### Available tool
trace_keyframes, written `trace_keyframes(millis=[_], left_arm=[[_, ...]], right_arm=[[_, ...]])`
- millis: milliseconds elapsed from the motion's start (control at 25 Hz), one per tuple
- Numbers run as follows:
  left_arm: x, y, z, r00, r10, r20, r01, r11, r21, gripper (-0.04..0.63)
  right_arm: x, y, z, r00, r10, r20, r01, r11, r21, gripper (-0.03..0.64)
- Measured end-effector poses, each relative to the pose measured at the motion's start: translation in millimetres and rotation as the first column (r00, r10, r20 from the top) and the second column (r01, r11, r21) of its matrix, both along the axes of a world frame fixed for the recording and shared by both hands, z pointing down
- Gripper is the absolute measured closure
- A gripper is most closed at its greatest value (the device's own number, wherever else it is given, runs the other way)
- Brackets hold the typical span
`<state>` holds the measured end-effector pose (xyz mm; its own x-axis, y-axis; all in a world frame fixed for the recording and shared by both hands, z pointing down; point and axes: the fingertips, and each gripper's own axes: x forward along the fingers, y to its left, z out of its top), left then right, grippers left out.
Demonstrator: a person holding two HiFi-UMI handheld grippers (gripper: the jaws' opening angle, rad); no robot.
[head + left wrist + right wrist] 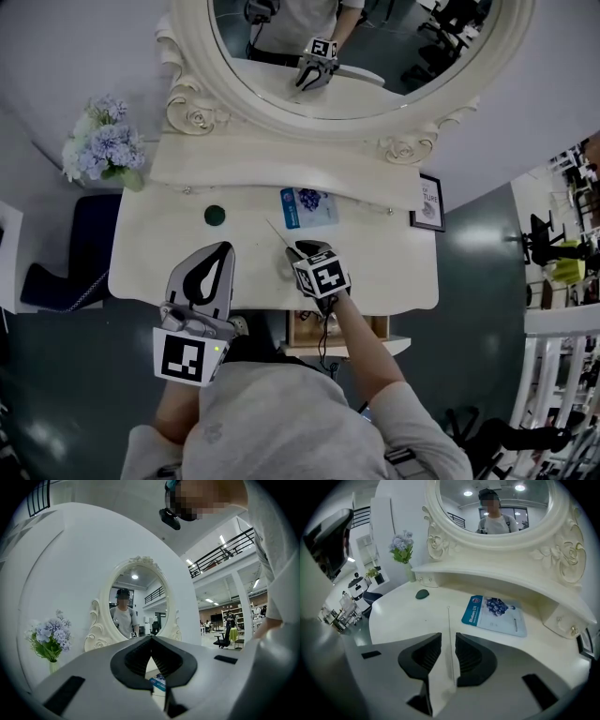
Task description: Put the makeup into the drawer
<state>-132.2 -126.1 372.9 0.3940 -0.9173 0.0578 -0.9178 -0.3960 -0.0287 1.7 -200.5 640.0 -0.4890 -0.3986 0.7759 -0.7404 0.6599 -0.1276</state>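
White stick [449, 616], pinched in the right gripper [448, 637], whose jaws are almost closed, pointing across the table [403, 616]. The left gripper [151, 639] has its jaw tips touching and holds nothing.

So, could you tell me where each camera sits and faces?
Head view: on the head, looking down at the table; left tongs, right tongs, arms show.
Left gripper view: on left tongs, facing the mirror; tongs shut.
Right gripper view: on right tongs, facing the sachet; tongs gripping a stick.
Gripper views share the mirror and sachet.
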Motion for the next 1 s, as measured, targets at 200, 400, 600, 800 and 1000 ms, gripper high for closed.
trace_keyframes(millis=[200, 400, 600, 800, 1000], left_arm=[[3, -1, 2, 1.0, 0.002, 0.0, -0.002, 1.0, -0.004, 0.581], [0, -2, 2, 1.0, -0.008, -0.001, 0.008, 1.0, -0.007, 0.581], [1, -3, 3, 1.0, -0.008, 0.0, 0.008, 1.0, -0.006, 0.581], [3, -4, 2, 1.0, -0.005, 0.003, 0.005, 1.0, -0.006, 0.581], [4, -3, 2, 1.0, -0.004, 0.004, 0.004, 1.0, -0.009, 0.581]], right_arm=[[2, 0, 15, 0.995, -0.046, -0.086, 0.046, 0.999, -0.003, 0.518], [1, 3, 22, 0.99, -0.087, -0.112, 0.088, 0.996, 0.002, 0.535], [-2, 5, 23, 0.99, -0.099, -0.105, 0.098, 0.995, -0.014, 0.571], [-3, 7, 22, 0.99, -0.091, -0.106, 0.093, 0.996, 0.015, 0.595], [-5, 13, 15, 0.996, -0.063, -0.057, 0.066, 0.996, 0.052, 0.595]])
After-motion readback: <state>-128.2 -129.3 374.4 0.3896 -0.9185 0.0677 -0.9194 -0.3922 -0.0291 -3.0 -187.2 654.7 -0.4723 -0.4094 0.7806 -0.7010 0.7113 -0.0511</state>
